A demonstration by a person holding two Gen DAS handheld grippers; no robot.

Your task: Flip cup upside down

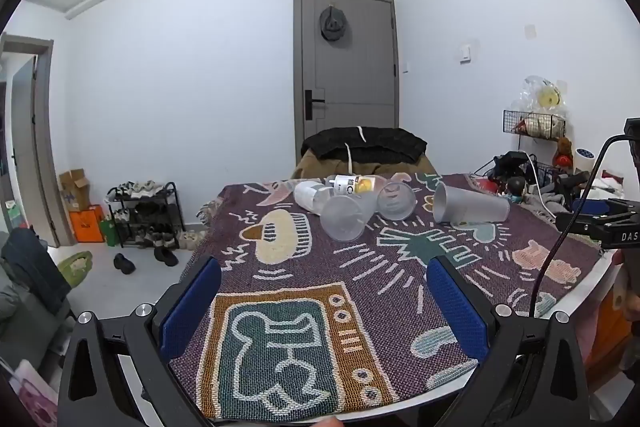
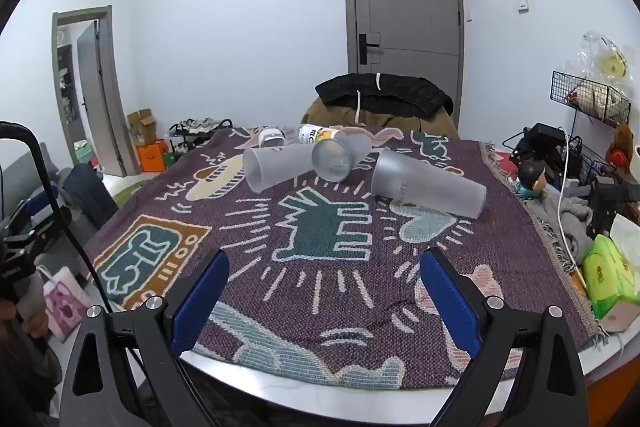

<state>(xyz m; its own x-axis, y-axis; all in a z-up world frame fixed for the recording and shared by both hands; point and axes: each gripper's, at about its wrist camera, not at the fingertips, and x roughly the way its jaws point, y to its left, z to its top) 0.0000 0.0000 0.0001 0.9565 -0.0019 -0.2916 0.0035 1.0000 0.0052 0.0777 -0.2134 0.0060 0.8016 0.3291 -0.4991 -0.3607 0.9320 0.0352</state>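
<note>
light: even, soft, bluish | shadows: faint | focus: sharp | edges: fisheye-bent, black vignette

Worktop white, rounded edge, covered by patterned woven cloth. On the cloth, far side: three frosted cups lying on their sides, close together; behind them a small bottle and a white jar, also lying.

Bottle label illegible behind cups

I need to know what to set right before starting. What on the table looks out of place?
All three frosted cups lie tipped on their sides on the patterned cloth: left cup, middle cup, right cup. A bottle lies toppled behind them. No spill shows.
</note>
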